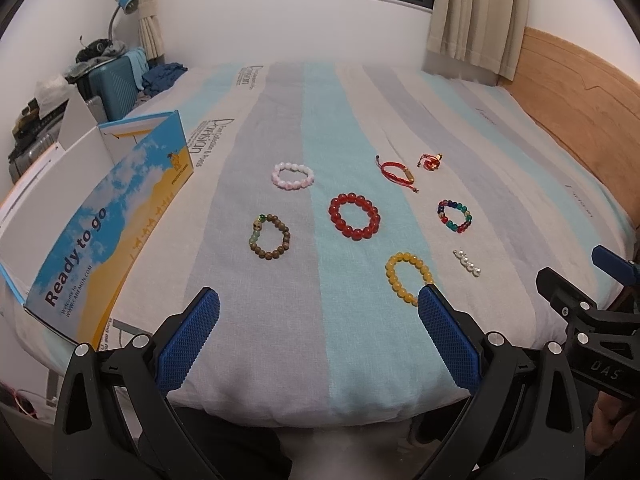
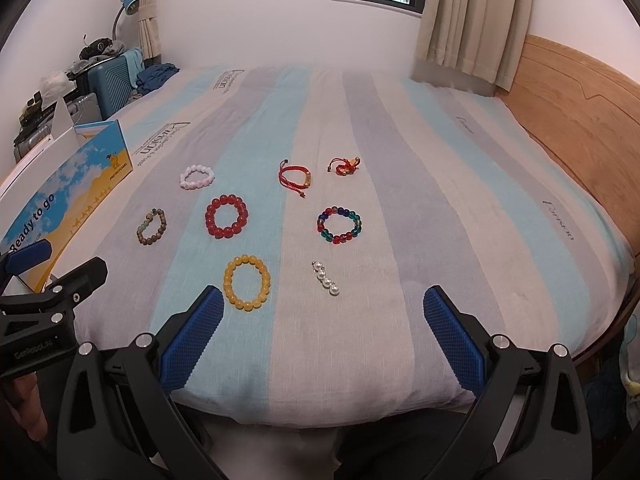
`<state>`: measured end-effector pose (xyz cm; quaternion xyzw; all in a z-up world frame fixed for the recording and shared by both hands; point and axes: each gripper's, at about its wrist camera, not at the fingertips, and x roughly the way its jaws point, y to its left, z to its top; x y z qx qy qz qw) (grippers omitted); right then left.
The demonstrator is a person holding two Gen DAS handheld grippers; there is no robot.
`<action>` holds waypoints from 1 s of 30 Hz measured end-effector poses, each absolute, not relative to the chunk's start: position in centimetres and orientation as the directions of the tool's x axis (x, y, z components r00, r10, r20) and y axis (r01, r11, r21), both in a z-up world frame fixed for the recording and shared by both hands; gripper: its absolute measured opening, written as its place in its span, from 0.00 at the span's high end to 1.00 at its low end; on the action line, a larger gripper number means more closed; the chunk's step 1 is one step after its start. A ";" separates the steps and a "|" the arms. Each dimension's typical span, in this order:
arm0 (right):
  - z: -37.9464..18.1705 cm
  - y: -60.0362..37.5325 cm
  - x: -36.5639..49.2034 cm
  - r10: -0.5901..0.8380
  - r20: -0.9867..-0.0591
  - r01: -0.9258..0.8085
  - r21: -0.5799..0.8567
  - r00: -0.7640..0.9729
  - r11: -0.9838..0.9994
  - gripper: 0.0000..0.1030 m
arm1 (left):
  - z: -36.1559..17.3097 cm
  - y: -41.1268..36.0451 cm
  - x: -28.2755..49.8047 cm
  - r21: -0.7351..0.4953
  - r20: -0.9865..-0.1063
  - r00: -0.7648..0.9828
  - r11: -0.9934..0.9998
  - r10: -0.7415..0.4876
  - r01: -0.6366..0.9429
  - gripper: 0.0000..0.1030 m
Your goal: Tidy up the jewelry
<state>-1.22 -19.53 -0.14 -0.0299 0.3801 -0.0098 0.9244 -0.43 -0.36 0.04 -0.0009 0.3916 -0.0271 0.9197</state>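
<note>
While nothing has yet been lifted from the bed (image 2: 460, 208), both claws are held wide open and empty just off its near edge, the left claw (image 1: 318, 334) toward the near-left part and the right claw (image 2: 322, 336) toward the near-right.

Eight pieces of jewelry are spread, well apart from one another, across the middle of the striped cover. Nearest the near edge lie the yellow bead bracelet (image 2: 246, 282) and the short pearl strand (image 2: 326, 278). Behind them are the wooden bead bracelet (image 1: 270, 241), the red bead bracelet (image 2: 226, 216) and the multicoloured bead bracelet (image 2: 340, 225). Farthest back are the pink bead bracelet (image 1: 293, 175), the red cord bracelet (image 2: 294, 176) and a small red knotted charm (image 2: 344, 166). A printed cardboard box (image 1: 100, 220) stands open at the bed's left edge, and is judged to be the likely container.

The coming move is judged to turn on the yellow bead bracelet. In the left wrist view it is partly hidden by the left claw's right finger (image 1: 448, 340); in the right wrist view it sits just beyond the right claw's left finger (image 2: 192, 340). It therefore lies between the two claws, slightly nearer the left. The pearl strand's long axis runs from far-left to near-right, ahead of the right claw.
</note>
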 end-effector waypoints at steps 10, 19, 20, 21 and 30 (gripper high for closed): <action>-0.3 -19.5 -1.3 -0.038 -0.702 -0.003 -0.057 0.711 0.998 0.07 | 0.0 -0.4 -0.5 -0.019 -0.721 0.691 0.999 -0.049 0.051 0.06; -0.2 -19.8 -1.8 -0.025 -0.693 0.002 -0.033 0.720 0.999 0.07 | -0.1 -0.6 -0.7 -0.009 -0.714 0.699 0.999 -0.042 0.050 0.06; -0.1 -19.9 -1.8 -0.023 -0.694 0.002 -0.032 0.720 0.999 0.07 | -0.1 -0.6 -0.7 -0.008 -0.714 0.699 0.999 -0.041 0.050 0.06; -0.1 -19.9 -1.9 -0.023 -0.694 0.001 -0.032 0.720 0.999 0.07 | -0.1 -0.6 -0.7 -0.006 -0.714 0.699 0.999 -0.040 0.050 0.06; -0.2 -19.9 -1.9 -0.023 -0.695 -0.001 -0.035 0.718 0.999 0.07 | -0.1 -0.5 -0.7 -0.007 -0.716 0.697 0.999 -0.040 0.050 0.06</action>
